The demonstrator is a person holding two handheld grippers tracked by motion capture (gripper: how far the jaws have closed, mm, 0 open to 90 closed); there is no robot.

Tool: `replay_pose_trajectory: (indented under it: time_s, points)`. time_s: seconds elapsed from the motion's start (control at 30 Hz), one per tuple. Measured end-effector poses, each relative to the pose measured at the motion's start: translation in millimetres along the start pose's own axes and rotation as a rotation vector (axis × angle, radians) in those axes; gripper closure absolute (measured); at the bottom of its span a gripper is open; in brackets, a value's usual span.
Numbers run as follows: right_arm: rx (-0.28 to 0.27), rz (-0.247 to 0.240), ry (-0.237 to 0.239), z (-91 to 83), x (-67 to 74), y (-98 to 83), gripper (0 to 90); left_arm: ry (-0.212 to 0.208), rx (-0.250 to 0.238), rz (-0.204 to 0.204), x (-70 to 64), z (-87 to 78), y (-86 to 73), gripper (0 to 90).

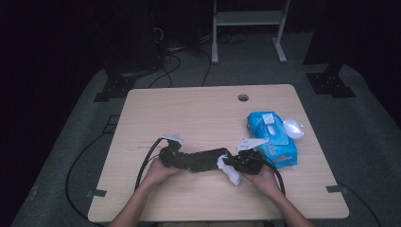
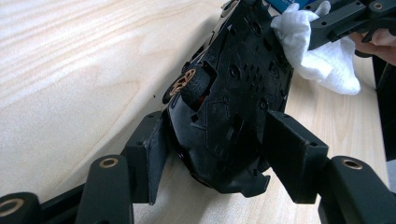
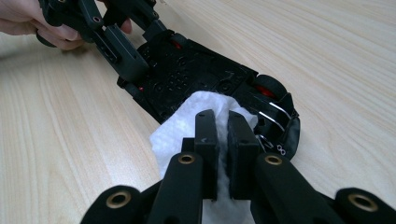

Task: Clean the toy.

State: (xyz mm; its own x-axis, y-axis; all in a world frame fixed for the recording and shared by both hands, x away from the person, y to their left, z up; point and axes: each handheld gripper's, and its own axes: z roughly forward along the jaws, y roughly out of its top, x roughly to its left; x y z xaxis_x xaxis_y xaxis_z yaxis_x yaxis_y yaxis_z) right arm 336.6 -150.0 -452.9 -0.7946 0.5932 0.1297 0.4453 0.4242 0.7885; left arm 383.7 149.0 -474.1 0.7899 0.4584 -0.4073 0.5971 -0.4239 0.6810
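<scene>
High view: toy car (image 1: 196,160) sits near the front of the table (image 1: 198,109), between left gripper (image 1: 171,153) and right gripper (image 1: 241,161); wet-wipe pack (image 1: 272,137) just right. Left gripper view: jaws half open, clamped across the car's rear, chassis facing camera. Right gripper view: jaws almost closed, pinching a white wipe (image 3: 187,126) against the underside. Keep clamp firm, wipe with short light strokes.
</scene>
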Motion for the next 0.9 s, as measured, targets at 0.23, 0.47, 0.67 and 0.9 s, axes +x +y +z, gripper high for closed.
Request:
replay_pose_trajectory:
  time_s: [0.23,0.47,0.67,0.9]
  points:
    - [-0.008,-0.039,-0.008,-2.9,5.9,-3.9,84.3,0.084,-0.035,0.128,-16.6,-2.3,-5.4,41.5]
    - [-0.002,-0.053,-0.005,-6.5,10.6,-7.4,84.2,0.143,-0.058,0.226,-31.9,-5.1,-10.8,42.6]
    - [-0.005,-0.033,0.008,-8.1,13.3,-11.9,84.3,0.142,-0.077,0.253,-34.9,-7.1,-12.9,47.8]
    - [0.002,-0.028,0.019,-9.8,14.9,-16.0,84.2,0.110,-0.111,0.270,-36.1,-10.9,-14.5,55.9]
